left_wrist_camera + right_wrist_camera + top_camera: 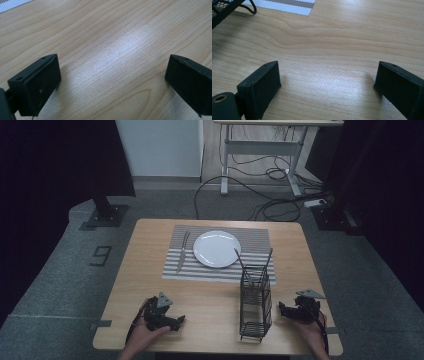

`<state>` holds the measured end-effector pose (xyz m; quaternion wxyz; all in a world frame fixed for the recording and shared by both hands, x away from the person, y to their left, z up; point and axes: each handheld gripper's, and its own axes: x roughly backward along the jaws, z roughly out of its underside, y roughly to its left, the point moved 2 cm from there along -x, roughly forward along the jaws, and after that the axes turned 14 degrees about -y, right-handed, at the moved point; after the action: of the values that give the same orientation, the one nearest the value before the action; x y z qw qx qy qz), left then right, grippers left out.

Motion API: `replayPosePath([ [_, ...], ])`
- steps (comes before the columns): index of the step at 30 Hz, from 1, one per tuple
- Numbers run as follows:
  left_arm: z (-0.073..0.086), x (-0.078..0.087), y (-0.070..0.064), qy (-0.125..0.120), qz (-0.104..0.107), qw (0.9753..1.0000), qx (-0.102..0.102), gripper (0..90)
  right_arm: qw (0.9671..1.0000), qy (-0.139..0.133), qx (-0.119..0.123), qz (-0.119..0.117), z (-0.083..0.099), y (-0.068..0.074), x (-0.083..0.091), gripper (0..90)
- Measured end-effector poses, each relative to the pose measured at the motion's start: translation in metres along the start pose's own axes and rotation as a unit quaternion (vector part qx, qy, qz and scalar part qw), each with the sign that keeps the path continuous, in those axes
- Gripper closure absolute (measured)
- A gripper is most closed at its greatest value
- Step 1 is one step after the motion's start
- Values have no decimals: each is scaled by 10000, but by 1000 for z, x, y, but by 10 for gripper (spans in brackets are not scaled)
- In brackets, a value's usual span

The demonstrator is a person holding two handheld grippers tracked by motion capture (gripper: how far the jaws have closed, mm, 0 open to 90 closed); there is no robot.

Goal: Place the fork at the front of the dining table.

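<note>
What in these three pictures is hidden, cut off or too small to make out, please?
- Utensils in the wire caddy: the high view shows two thin handles above its rim, with their working ends lost behind the mesh and too small to name.
- The caddy in the right gripper view: the top left edge cuts it to a corner.
- The person's forearms: the high view's bottom edge cuts them off.

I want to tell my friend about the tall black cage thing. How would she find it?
Look at the wooden table and find the striped placemat with the white plate. Just below the mat's right corner, near the right tool, stands the black wire basket. It is the tall see-through one, with thin utensil handles poking out on top.
</note>
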<state>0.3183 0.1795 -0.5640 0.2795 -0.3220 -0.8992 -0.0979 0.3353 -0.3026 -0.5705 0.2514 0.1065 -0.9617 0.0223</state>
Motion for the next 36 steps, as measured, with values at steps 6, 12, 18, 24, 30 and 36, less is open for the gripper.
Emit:
replayPosePath([
  [6,0,0,0,2,15,10000,-7,0,9999,65,-34,-97,-1,0,0,42],
  [12,0,0,0,2,12,10000,-7,0,9994,-26,-267,-207,-7,-1,5,48],
  [18,0,0,0,4,21,10000,-10,0,9981,-442,-277,-330,-20,2,17,94],
  [24,0,0,1,5,23,10000,-13,0,9963,-689,-254,-450,-31,5,27,123],
  [30,0,0,1,4,23,10000,-13,0,9943,-879,-199,-562,-43,9,33,138],
  [36,0,0,0,5,23,10000,-13,0,9925,-992,-203,-682,-56,12,37,153],
])
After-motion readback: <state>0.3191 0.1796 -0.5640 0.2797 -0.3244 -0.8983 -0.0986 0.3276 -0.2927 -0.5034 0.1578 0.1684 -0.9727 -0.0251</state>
